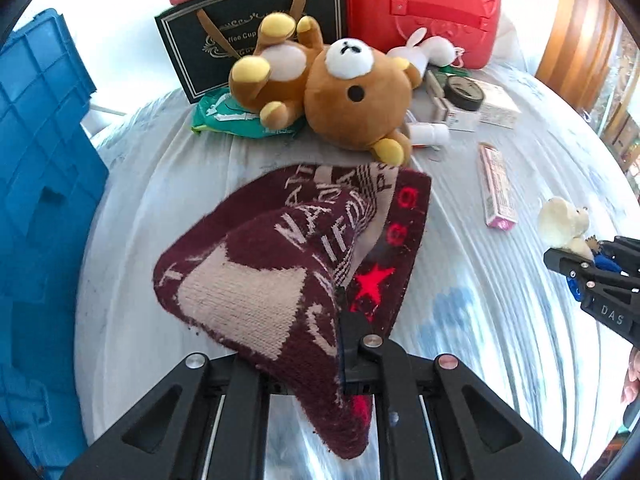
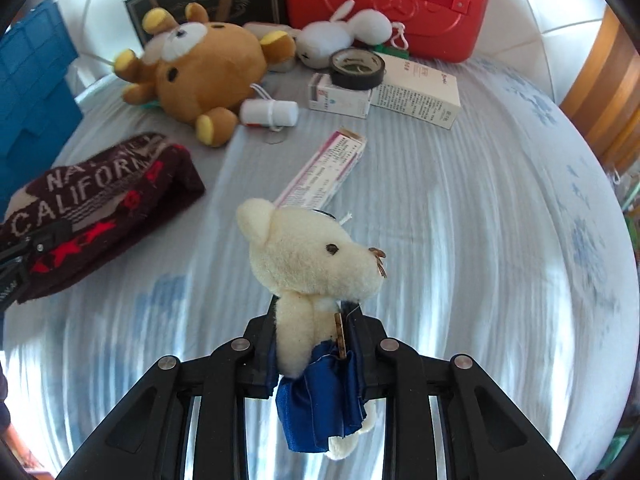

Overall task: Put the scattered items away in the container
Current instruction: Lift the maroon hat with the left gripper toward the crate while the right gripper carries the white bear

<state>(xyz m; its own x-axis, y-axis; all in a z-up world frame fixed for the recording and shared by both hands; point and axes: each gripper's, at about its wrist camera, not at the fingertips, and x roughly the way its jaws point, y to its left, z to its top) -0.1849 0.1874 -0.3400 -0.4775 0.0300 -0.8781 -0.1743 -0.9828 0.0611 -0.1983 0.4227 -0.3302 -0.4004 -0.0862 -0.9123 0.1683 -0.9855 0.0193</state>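
Plush toys I see: three – brown bear (image 2: pixel 208 76), white rabbit (image 2: pixel 344 36), cream bear (image 2: pixel 316 264)
Knitted cloths: one (image 1: pixel 288 264)
Tape rolls: one (image 2: pixel 357 69)
Cardboard boxes near my tape: three (image 2: pixel 420 88) (image 2: pixel 338 98) (image 2: pixel 324 170)
Blue crates: one (image 1: pixel 36 184)
Red cases: one (image 2: pixel 400 4)

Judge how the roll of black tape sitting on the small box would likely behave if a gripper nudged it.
The roll of black tape lies flat on a small box, so a nudge would probably slide it off rather than roll it. It looks rigid and light, likely easy to pinch through its open centre. Once on edge, its round shape could roll across the sheet.
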